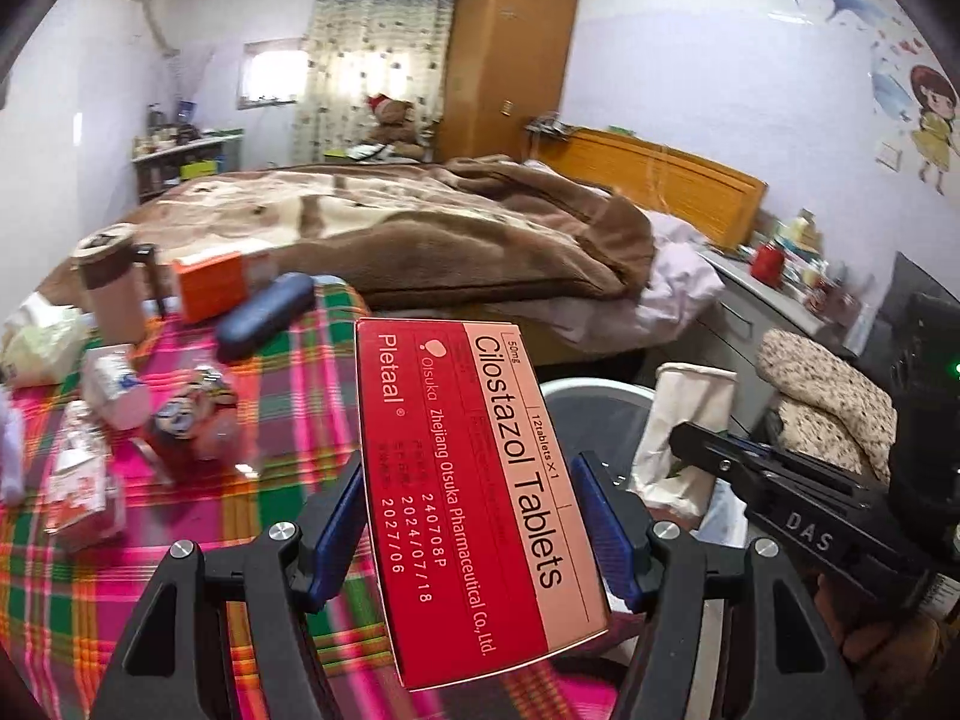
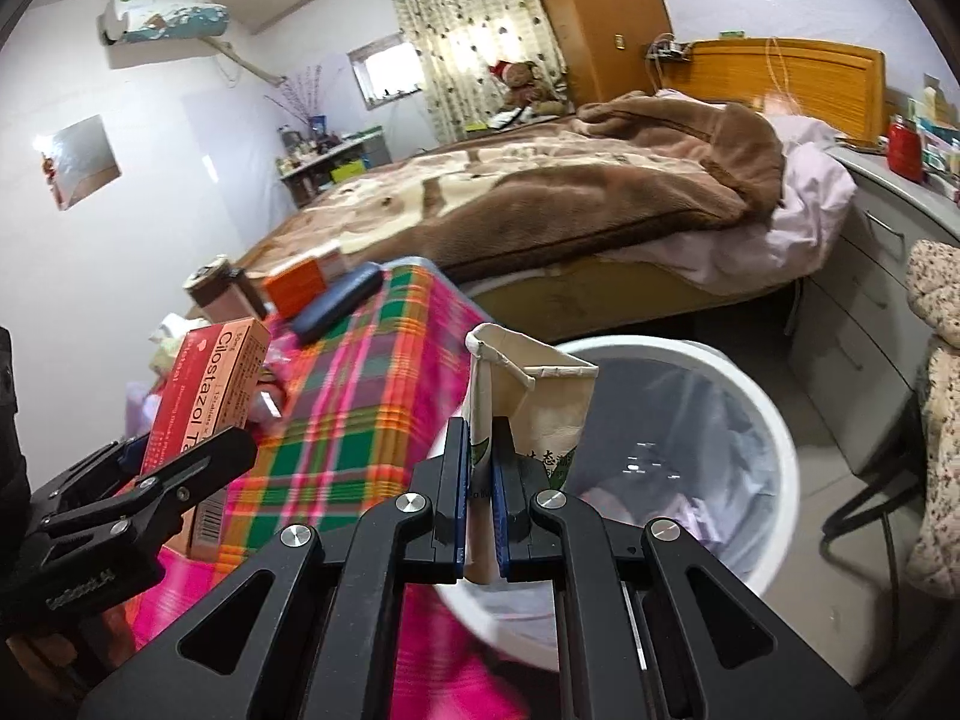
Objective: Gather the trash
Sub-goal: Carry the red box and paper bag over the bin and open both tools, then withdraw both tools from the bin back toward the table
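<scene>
Red Cilostazol tablet box (image 1: 480, 498) clamped between left gripper (image 1: 477, 525) pads, above plaid tablecloth (image 1: 288, 420) edge. Right gripper (image 2: 480, 480) jaws pinched tight on cream paper carton (image 2: 528, 396), held over white lined trash bin (image 2: 762, 414) beside table.

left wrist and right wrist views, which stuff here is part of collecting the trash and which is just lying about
Part of the job:
- red tablet box, held in the left gripper
- cream paper bag, pinched in the right gripper
- white bin beside the table

Lying about:
- brown mug
- orange box
- dark blue case
- red jar on the grey cabinet
</scene>
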The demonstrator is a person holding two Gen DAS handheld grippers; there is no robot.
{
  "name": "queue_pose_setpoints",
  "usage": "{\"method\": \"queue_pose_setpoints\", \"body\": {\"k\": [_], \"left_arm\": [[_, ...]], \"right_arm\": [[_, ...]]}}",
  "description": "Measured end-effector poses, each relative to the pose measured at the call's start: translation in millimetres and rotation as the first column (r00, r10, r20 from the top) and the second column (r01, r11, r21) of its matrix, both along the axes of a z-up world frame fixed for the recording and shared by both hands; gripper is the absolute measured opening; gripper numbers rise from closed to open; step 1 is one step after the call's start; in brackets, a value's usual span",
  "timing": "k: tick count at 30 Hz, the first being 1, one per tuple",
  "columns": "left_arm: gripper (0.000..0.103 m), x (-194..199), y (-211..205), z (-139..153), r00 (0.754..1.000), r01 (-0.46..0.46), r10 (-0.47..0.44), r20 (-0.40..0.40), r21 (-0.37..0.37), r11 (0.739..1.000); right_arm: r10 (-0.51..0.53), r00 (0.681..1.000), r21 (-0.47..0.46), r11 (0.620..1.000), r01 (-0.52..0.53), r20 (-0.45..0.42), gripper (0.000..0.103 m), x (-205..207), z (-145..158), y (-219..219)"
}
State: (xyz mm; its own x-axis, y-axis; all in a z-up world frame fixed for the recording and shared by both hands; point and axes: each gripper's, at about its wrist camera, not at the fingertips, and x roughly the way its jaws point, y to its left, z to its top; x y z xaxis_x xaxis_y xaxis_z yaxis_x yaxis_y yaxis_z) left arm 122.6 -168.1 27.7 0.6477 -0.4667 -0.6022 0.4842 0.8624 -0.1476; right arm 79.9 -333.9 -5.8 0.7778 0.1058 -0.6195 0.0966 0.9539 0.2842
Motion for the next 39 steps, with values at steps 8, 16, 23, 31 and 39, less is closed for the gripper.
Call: {"method": "queue_pose_setpoints", "body": {"k": [8, 16, 23, 31, 39], "left_arm": [[0.067, 6.4, -46.2, -21.8, 0.995, 0.086, -0.085, -0.043, 0.016, 0.996], [0.068, 19.1, -71.6, -33.8, 0.99, 0.115, -0.112, -0.088, 0.022, 0.993], [0.068, 26.3, -76.2, -40.0, 0.985, 0.117, -0.118, -0.123, -0.013, 0.993], [0.072, 24.8, -62.1, -33.1, 0.989, 0.098, -0.1, -0.108, -0.023, 0.995], [0.073, 24.3, -31.4, -22.9, 0.995, 0.042, -0.045, -0.087, -0.029, 0.999]], "right_arm": [[-0.035, 0.998, -0.011, 0.999, 0.034, -0.061, 0.007, 5.4, -20.4, -26.8], [-0.068, 0.992, -0.033, 0.997, 0.064, -0.104, 0.008, 9.5, -30.0, -40.3], [-0.098, 0.987, -0.029, 0.995, 0.096, -0.124, 0.015, 8.2, -33.2, -47.7], [-0.104, 0.989, -0.023, 0.995, 0.102, -0.107, 0.043, 6.9, -28.4, -46.8], [-0.085, 0.994, -0.025, 0.996, 0.084, -0.069, 0.043, 6.6, -15.2, -30.2]]}}
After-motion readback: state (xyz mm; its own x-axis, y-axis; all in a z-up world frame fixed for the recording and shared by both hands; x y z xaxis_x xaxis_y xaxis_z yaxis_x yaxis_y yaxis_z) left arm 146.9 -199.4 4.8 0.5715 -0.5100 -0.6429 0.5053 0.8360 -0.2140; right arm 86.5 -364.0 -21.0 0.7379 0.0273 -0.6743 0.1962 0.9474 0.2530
